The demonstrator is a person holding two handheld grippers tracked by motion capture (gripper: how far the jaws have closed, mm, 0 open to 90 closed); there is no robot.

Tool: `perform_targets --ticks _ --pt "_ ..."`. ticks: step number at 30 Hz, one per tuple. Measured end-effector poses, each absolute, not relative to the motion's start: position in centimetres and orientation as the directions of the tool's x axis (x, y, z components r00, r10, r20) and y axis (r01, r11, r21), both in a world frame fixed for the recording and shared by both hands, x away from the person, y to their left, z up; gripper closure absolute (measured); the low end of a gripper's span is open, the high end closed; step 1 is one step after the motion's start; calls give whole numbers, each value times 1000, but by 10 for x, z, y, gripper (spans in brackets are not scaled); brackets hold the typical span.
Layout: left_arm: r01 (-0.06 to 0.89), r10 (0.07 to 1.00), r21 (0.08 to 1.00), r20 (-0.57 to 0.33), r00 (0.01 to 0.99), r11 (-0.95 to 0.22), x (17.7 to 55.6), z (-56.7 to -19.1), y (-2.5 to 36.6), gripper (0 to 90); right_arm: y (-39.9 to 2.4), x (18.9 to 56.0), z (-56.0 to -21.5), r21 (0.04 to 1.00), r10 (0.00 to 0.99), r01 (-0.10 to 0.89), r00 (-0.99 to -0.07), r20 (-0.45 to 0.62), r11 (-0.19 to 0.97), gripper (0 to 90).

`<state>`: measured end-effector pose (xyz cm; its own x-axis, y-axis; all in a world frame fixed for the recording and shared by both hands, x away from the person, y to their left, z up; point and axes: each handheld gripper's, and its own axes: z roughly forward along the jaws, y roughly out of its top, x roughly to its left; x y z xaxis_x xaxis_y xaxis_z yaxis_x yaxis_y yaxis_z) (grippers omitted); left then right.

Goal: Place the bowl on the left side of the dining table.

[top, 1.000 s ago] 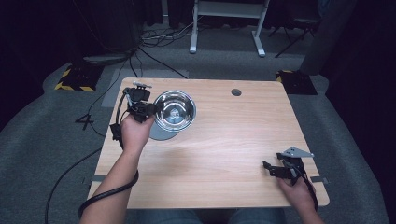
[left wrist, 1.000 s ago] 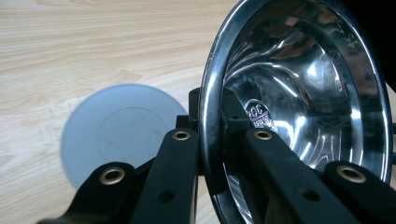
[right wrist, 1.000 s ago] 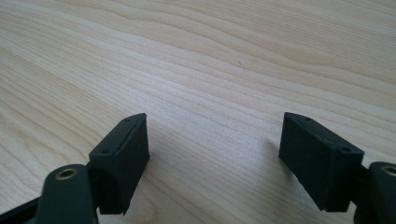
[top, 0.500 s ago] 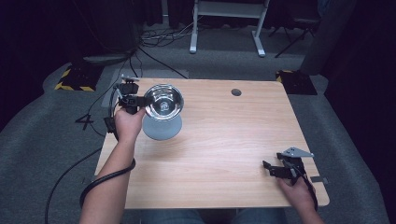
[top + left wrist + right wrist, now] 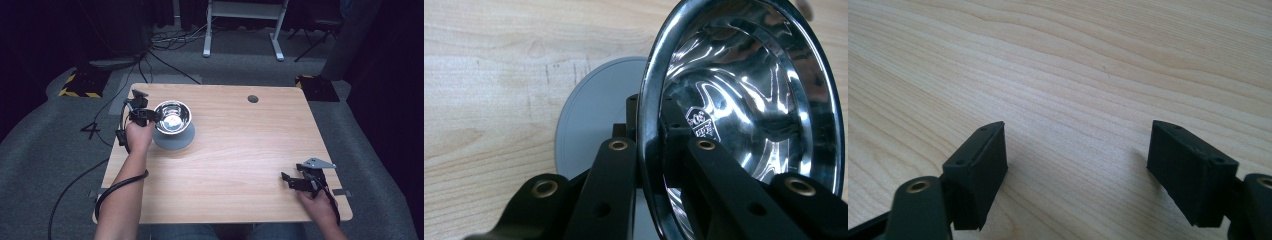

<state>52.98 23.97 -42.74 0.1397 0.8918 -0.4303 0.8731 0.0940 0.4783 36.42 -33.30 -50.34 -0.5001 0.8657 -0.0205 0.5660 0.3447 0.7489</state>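
Observation:
A shiny steel bowl (image 5: 173, 118) hangs tilted just above a flat grey disc (image 5: 176, 141) at the table's left side. My left gripper (image 5: 154, 118) is shut on the bowl's near-left rim. In the left gripper view one jaw lies inside and one outside the rim of the bowl (image 5: 749, 100), my left gripper (image 5: 651, 107) clamping it, with the grey disc (image 5: 594, 115) below. My right gripper (image 5: 286, 180) rests at the table's front right, open. In the right gripper view that gripper (image 5: 1078, 150) has only bare wood between its pads.
The wooden table (image 5: 240, 150) has a round cable hole (image 5: 253, 98) near its far edge. Cables trail off the left side to the grey floor. A desk frame stands on the floor beyond the table.
My left hand has carried the bowl leftward and then lowered it over the grey disc. The disc and the right hand have stayed put.

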Motion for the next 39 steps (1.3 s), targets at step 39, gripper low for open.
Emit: perform_targets --ticks 39 --pt "928 913 365 -399 80 78 544 -464 233 846 -333 364 -503 748 868 570 -497 -15 339 238"
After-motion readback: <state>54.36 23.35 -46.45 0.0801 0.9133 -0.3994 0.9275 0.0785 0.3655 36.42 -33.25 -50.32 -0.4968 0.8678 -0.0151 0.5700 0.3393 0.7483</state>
